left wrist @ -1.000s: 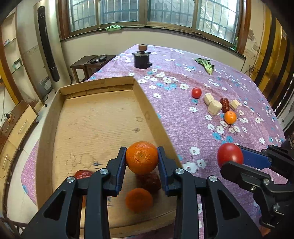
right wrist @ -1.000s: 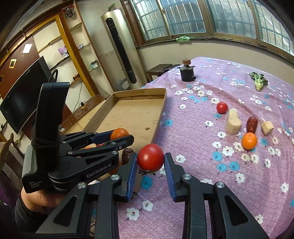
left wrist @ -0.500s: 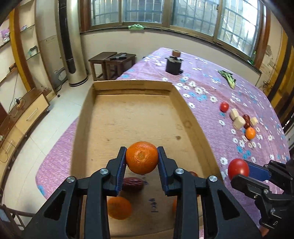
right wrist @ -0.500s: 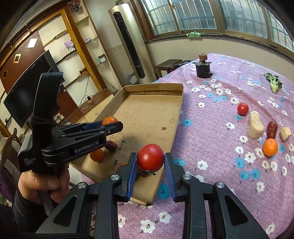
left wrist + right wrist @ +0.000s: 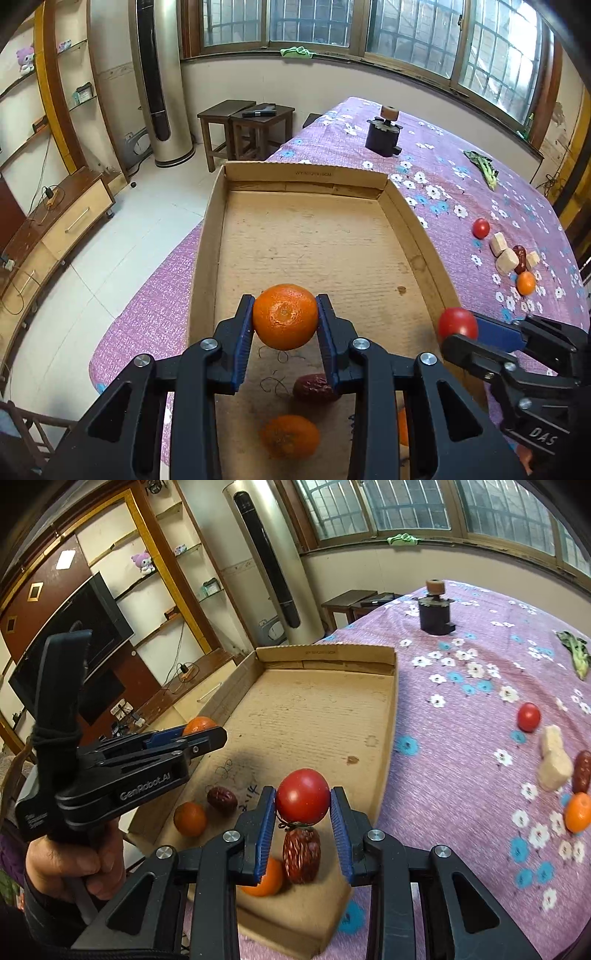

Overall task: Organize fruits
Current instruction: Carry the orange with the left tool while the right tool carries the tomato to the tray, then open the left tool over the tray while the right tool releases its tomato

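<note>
The left tongs [image 5: 285, 321] are clenched on an orange [image 5: 285, 316], both blue pads pressed flat to its sides, the gap just as wide as the fruit; they hold it in the air above the near part of the box [image 5: 400, 218], a shallow cardboard tray on the tabletop [image 5: 454, 173]; below them on the box floor lie a date [image 5: 314, 387] and a second orange [image 5: 290, 435], apart from each other. The right tongs [image 5: 303, 805] grip a tomato [image 5: 303, 795] the same way, pads tight against it, held above the near right corner of the box; seen from the right wrist, directly under the tomato a wrinkled date [image 5: 301, 854] lies on the box floor, with a further orange [image 5: 264, 878] just beside it, partly hidden by the left pad; whether the two touch cannot be told; farther left in the box sit another date [image 5: 221, 799] and an orange [image 5: 189, 818] close together. Out on the purple flowered cloth, well apart from the box, are a small tomato [image 5: 528, 717], pale blocks [image 5: 554, 764], a date [image 5: 583, 771] and an orange [image 5: 578, 811]; a green vegetable [image 5: 576, 651] and a dark holder [image 5: 436, 607] lie at the far end.
</note>
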Motion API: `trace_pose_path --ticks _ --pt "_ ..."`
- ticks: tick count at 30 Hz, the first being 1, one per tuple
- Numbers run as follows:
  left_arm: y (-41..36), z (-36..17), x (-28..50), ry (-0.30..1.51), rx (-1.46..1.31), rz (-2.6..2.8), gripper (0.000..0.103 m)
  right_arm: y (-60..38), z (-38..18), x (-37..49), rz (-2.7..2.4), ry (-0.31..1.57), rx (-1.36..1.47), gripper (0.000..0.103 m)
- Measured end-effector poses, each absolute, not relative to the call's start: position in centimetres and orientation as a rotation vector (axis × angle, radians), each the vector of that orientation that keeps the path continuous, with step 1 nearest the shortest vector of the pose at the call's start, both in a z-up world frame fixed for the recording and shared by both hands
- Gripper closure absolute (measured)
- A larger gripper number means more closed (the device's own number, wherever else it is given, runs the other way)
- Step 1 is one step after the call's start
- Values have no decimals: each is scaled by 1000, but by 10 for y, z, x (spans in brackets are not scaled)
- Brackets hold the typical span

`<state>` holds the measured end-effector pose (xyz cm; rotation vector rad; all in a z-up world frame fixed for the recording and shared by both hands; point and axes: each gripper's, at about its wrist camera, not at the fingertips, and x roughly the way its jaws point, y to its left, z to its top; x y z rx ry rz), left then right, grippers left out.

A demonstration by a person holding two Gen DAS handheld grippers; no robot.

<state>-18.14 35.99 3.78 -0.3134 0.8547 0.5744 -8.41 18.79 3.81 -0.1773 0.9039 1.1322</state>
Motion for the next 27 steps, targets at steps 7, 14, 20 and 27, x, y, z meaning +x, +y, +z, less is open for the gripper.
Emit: trace_pose_path --ticks 7,14,20,27 --pt "362 27 -171 894 -307 571 73 212 19 -79 1138 947 -236 73" --pt "365 15 -166 945 -324 576 73 226 9 -77 1128 953 -293 73" --pt "364 11 -166 978 -330 596 72 230 11 -85 1119 924 -351 72" --pt "356 18 -177 947 -300 622 45 221 15 -89 1117 918 -340 57"
